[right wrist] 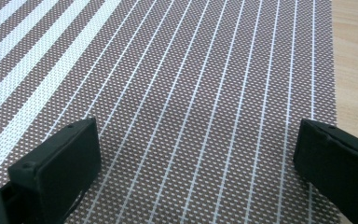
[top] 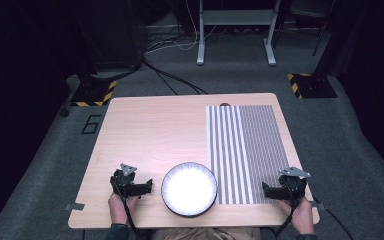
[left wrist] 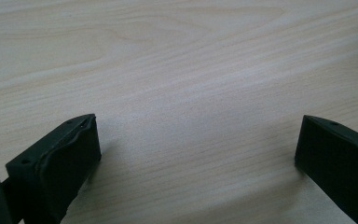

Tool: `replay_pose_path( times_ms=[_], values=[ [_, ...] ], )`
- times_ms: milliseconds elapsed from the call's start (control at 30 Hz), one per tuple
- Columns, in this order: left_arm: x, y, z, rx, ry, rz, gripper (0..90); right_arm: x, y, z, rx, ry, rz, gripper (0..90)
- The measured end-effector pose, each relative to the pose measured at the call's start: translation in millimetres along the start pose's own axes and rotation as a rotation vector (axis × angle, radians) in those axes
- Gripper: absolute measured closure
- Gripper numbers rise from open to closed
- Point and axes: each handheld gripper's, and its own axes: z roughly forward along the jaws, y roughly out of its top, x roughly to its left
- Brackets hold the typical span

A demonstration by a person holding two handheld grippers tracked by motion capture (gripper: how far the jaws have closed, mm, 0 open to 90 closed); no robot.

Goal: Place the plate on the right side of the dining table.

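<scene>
While I look down from the high view, my left gripper [top: 139, 186] rests on the bare wooden table [top: 150, 130] just left of the white plate [top: 189, 189], and my right gripper [top: 275, 191] sits on the striped placemat [top: 242, 150], near its front right corner. In the left gripper view, my jaws stand wide apart, nothing between them but wood grain. In the right gripper view, jaws spread too, empty over the placemat's weave.

The table [top: 145, 130] is pale, matt wood-grain laminate, the striped placemat [right wrist: 191, 93] a coarse woven mesh, the plate [top: 189, 189] glossy and glaring white with a dark ribbed rim, both grippers' jaws matt black plastic.
</scene>
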Motion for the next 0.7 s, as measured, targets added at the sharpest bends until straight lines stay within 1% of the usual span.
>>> replay_pose_path(
  times_ms=[233, 300, 400, 467, 500, 533, 567, 600, 633, 700],
  values=[
    [-0.8, 0.0, 0.1, -0.002, -0.012, 0.01, 0.0, 0.7, 0.5, -0.1, 0.006, -0.008, 0.006, 0.0],
    [-1.7, 0.2, 0.5, -0.005, -0.015, 0.022, 0.0, 0.3, 0.5, 0.1, 0.006, -0.008, 0.008, 0.0],
    [-1.6, 0.2, 0.6, -0.005, -0.016, 0.021, 0.0, 0.0, 1.3, 0.5, 0.009, 0.001, 0.011, 0.0],
    [-1.3, 0.2, 0.5, -0.003, -0.02, 0.024, 0.0, 0.2, 1.8, 0.5, 0.013, -0.002, 0.011, 0.0],
    [-0.6, 0.2, -0.3, 0.0, -0.034, 0.031, 0.0, 0.2, 1.8, 0.5, 0.013, -0.002, 0.011, 0.0],
    [-0.3, -0.1, -0.9, -0.008, -0.037, 0.034, 0.0, 0.2, 2.3, 0.3, 0.019, -0.005, 0.003, 0.0],
    [-0.7, -0.5, -1.6, -0.019, -0.03, 0.032, 0.0, 1.1, 3.4, 0.2, 0.024, -0.008, 0.0, 0.0],
    [-1.4, -1.0, -1.4, -0.033, -0.03, 0.023, 0.0, 1.1, 3.4, 0.2, 0.024, -0.008, 0.0, 0.0],
    [-1.3, -1.0, -2.0, -0.034, -0.035, 0.03, 0.0, 1.5, 3.5, 0.1, 0.025, -0.01, -0.003, 0.0],
    [-1.5, -0.9, -2.1, -0.032, -0.047, 0.033, 0.0, 3.8, 3.2, -1.0, 0.017, -0.03, -0.024, 0.0]
  ],
)
